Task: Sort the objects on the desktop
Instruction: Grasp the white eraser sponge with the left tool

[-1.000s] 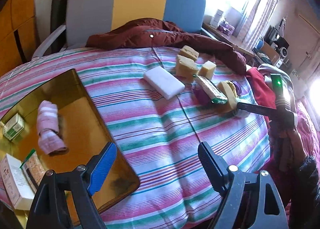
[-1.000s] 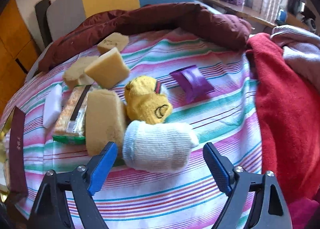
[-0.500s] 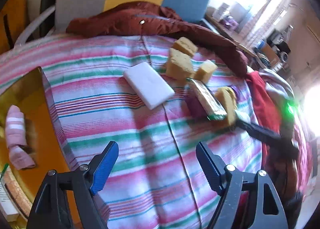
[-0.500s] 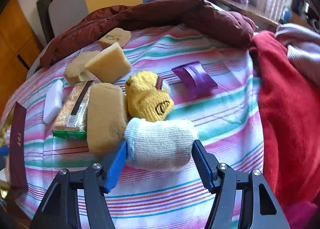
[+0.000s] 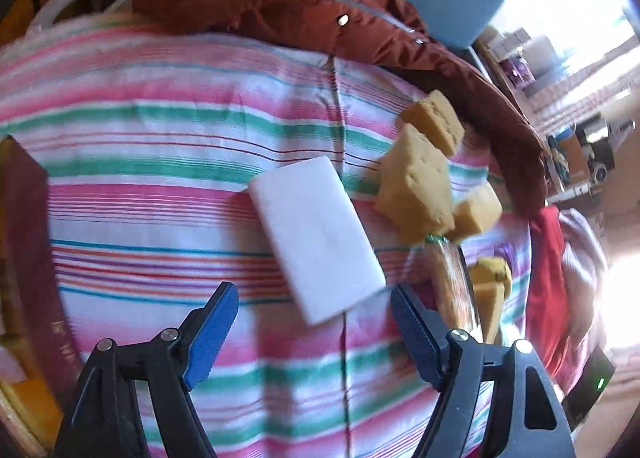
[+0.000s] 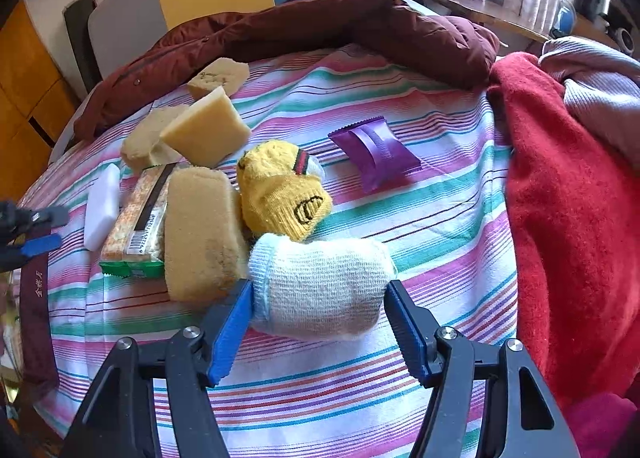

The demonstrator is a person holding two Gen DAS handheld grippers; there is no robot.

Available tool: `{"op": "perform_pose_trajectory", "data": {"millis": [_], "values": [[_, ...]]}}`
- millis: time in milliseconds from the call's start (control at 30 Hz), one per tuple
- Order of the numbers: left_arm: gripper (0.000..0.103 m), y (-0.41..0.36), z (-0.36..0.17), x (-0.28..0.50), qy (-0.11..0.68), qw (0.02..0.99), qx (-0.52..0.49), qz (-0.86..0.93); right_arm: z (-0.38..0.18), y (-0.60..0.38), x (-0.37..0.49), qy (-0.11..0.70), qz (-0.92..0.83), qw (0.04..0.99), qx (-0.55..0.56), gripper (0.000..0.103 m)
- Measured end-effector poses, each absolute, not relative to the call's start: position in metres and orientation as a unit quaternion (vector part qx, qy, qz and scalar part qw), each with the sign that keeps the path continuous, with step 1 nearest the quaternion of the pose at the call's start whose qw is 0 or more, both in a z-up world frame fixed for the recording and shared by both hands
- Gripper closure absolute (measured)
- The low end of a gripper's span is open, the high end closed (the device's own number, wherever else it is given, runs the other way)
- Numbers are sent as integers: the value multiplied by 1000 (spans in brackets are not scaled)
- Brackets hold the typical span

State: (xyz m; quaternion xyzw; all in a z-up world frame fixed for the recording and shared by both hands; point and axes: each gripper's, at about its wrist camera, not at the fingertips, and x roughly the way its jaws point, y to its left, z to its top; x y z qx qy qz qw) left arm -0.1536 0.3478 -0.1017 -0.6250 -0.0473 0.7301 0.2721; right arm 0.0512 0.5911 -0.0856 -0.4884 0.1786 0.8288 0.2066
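Note:
My right gripper [image 6: 320,318] is shut on a rolled white sock [image 6: 320,290] that lies on the striped cloth. Just beyond it lie a yellow sock [image 6: 284,190], a tan sponge [image 6: 202,230], a cracker packet [image 6: 138,218], more sponge blocks [image 6: 204,130] and a purple packet [image 6: 374,154]. My left gripper [image 5: 314,332] is open, its blue pads either side of the near end of a white eraser block [image 5: 316,234], close above the cloth. The white block also shows in the right wrist view [image 6: 103,214], with the left gripper's fingers [image 6: 38,244] beside it.
A gold tray's dark red rim [image 5: 24,218] stands at the left. A maroon jacket [image 6: 320,30] lies along the far edge. Red and grey clothes [image 6: 568,178] are piled on the right. Tan sponges [image 5: 416,186] lie right of the white block.
My left gripper has moved forward and right from the tray to the white block. My right gripper has closed its pads onto the white sock.

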Motion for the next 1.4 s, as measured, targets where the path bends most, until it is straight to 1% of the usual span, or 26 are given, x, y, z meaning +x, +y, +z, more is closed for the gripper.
{"op": "perform_pose_trajectory", "data": {"millis": [233,467,500,533,567,600,633,667,800,1167,1267,1400], "values": [[24,362,-116,-170,-67,249,-639,724,-86,592,52,179,828,206,-490,35],[24,378,-122,-171,-46,240,-635,733,-88,591,52,174,827,207,-493,34],[26,380,-122,-169,-36,241,-631,737,-88,591,52,173,827,207,-494,34],[35,381,-122,-166,-26,243,-626,741,-89,591,52,172,826,207,-495,34],[39,382,-123,-163,-12,244,-619,747,-90,592,52,171,826,206,-496,34],[39,381,-123,-160,-8,247,-612,752,-91,592,51,172,825,205,-497,34],[40,380,-123,-157,-6,252,-603,757,-91,591,51,171,825,204,-498,37],[41,378,-122,-153,-1,258,-596,760,-91,591,51,167,826,205,-497,38],[41,369,-117,-137,12,266,-582,768,-90,592,51,169,828,205,-494,41],[41,337,-74,-89,19,300,-537,788,-73,607,67,215,843,230,-437,41],[41,328,-57,-77,24,307,-509,804,-59,603,73,217,865,216,-398,41],[41,308,-35,-63,24,311,-478,821,-48,592,73,209,884,186,-374,41]]}}
